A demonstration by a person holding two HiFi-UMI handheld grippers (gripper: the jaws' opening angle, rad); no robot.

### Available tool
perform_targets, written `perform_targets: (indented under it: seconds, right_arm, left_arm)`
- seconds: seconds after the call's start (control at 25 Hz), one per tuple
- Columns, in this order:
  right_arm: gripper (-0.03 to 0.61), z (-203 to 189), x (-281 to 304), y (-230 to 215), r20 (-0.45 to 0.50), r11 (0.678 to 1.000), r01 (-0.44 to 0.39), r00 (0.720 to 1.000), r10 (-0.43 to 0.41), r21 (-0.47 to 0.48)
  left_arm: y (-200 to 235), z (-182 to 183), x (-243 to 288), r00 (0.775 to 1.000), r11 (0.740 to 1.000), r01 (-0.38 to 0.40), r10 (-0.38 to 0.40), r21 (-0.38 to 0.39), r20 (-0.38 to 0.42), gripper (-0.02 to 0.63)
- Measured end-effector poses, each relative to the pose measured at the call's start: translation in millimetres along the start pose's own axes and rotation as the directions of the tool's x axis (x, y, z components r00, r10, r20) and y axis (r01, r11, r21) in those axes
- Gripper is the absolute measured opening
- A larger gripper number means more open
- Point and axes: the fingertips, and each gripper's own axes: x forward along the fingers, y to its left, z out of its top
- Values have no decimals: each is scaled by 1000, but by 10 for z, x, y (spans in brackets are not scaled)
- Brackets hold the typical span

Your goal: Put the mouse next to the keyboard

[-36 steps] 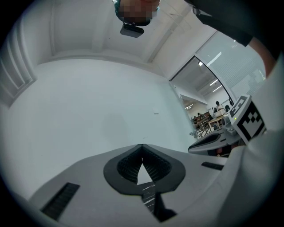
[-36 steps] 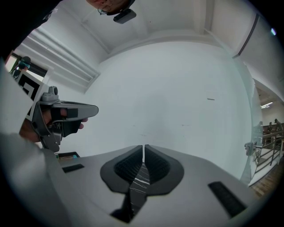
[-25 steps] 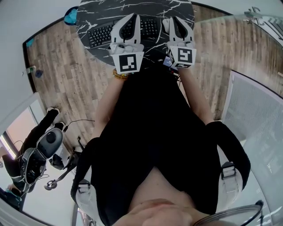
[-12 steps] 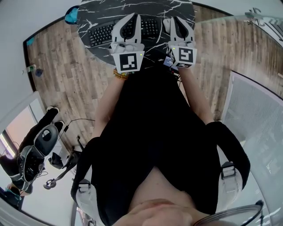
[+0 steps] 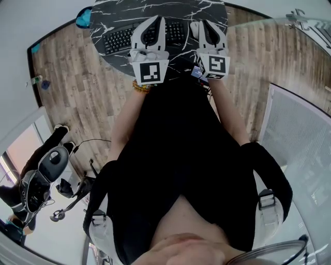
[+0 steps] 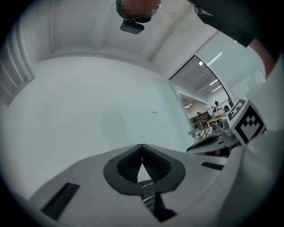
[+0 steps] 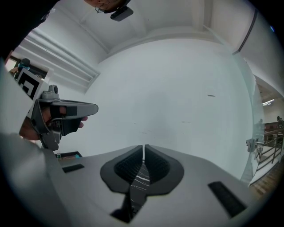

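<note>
A black keyboard (image 5: 121, 37) lies on the round black marble table (image 5: 155, 8) at the top of the head view. No mouse shows in any view. My left gripper (image 5: 157, 20) hovers over the keyboard's middle, jaws shut with nothing between them. Just off the keyboard's right end is my right gripper (image 5: 203, 24), also shut and empty. In the left gripper view the pads meet at the left gripper's tips (image 6: 142, 146), pointing at a white wall, with the right gripper (image 6: 213, 142) alongside. The right gripper view shows the right gripper (image 7: 143, 147) shut and the left gripper (image 7: 62, 113) beside it.
Wood floor (image 5: 77, 83) surrounds the table. A teal object (image 5: 83, 18) sits at the table's left edge. A small dark item (image 5: 196, 73) lies at its near edge under the right gripper. Glass panels (image 5: 300, 129) stand at right. Black equipment (image 5: 46, 173) stands on the floor at lower left.
Both grippers have held still above the table. Only the equipment at the lower left has shifted slightly.
</note>
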Motion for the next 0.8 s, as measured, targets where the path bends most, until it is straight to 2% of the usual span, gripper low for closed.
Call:
perform_targets:
  seconds: [0.8]
  right_arm:
    - [37, -244, -65, -153, -44, 1000, -3, 999, 4, 22]
  left_arm:
    - [-133, -64, -25, 1000, 1000, 6, -6, -11, -22, 13]
